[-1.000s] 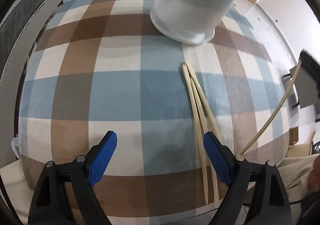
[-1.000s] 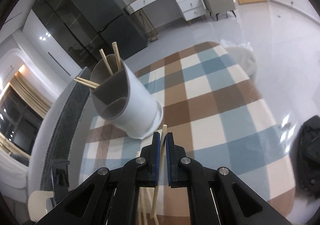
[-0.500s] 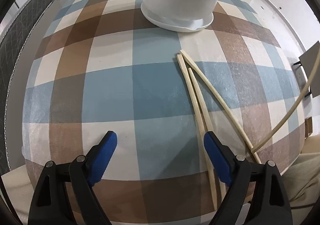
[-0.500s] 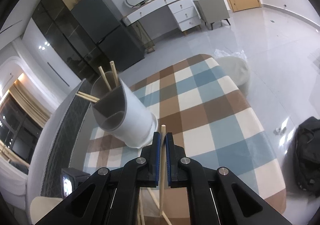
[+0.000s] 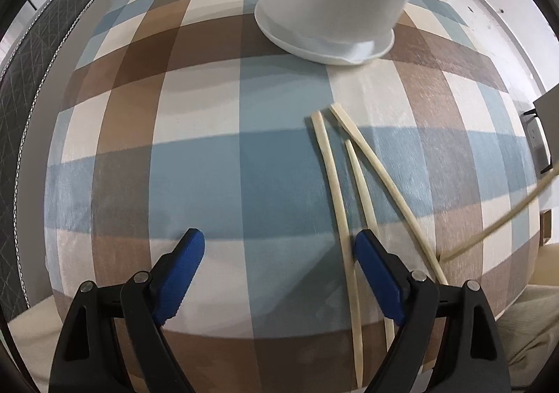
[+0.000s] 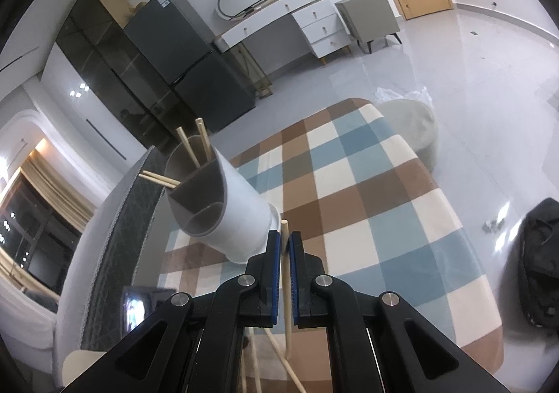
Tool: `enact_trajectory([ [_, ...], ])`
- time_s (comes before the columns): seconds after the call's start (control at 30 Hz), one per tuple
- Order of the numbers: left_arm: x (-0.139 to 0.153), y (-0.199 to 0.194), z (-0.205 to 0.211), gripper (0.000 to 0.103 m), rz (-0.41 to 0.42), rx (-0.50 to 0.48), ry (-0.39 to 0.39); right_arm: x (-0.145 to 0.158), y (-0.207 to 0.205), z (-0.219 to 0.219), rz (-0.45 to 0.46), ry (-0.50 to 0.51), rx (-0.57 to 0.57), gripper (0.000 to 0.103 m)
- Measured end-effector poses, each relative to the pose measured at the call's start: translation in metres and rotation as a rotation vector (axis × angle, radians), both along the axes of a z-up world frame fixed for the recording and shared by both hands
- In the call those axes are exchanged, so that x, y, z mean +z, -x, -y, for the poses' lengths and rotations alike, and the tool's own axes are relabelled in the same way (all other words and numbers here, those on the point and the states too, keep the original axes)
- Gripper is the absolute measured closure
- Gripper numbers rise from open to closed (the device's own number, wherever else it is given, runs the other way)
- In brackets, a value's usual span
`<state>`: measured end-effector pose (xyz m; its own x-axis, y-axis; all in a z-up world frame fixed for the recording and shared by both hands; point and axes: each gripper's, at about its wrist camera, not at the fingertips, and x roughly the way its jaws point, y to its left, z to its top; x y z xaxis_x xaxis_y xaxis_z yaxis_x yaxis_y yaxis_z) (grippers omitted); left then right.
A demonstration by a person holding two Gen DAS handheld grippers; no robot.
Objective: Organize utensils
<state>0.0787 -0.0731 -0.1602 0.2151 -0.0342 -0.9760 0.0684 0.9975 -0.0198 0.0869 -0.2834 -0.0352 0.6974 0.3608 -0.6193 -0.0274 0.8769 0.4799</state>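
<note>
The checked tablecloth [image 5: 195, 162] carries the white holder [image 6: 241, 215] at 12 o'clock, 4 sticks inside. 3 chopsticks [image 5: 335, 190] lie loose, tips toward it. The right gripper [image 6: 285, 246], clamped on 1 chopstick [image 6: 287, 305], holds it upright, probably for dropping in. The left gripper [image 5: 279, 253] hovers with its jaws apart.

I see a tablecloth [image 5: 195, 162] checked in blue, brown and cream, with pale bamboo chopsticks [image 5: 335, 190] lying on it. The utensil holder [image 6: 241, 215] is white outside, grey inside; my gripper pads [image 5: 181, 267] are blue on black arms.
</note>
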Motion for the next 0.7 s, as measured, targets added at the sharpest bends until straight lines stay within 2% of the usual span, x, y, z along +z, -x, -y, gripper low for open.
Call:
enact_trajectory([
  [0.17,0.002,-0.024,-0.001,0.018,0.008,-0.007,-0.034,-0.001,-0.002,0.0,-0.006,-0.007,-0.003,0.099],
  [0.3,0.002,-0.044,0.0,0.019,-0.014,0.027,-0.045,-0.002,-0.004,-0.001,-0.007,-0.002,-0.002,0.099],
  [0.33,0.002,-0.048,0.001,0.022,-0.021,0.029,-0.037,-0.003,-0.004,0.0,-0.007,0.001,-0.004,0.099],
  [0.43,0.005,-0.059,0.008,0.042,-0.034,0.006,-0.001,-0.004,-0.006,0.002,-0.016,-0.005,-0.014,0.099],
  [0.5,0.007,-0.064,0.016,0.063,-0.027,-0.026,0.001,-0.006,-0.008,0.003,-0.022,-0.007,-0.02,0.099],
  [0.57,0.008,-0.069,0.023,0.09,-0.029,-0.059,0.004,-0.006,-0.009,0.002,-0.023,-0.002,-0.02,0.099],
  [0.63,0.008,-0.073,0.029,0.1,-0.032,-0.071,0.018,-0.005,-0.01,0.0,-0.02,0.005,-0.015,0.099],
  [0.7,0.007,-0.075,0.031,0.101,-0.02,-0.071,0.025,-0.004,-0.01,-0.003,-0.015,0.01,-0.008,0.099],
])
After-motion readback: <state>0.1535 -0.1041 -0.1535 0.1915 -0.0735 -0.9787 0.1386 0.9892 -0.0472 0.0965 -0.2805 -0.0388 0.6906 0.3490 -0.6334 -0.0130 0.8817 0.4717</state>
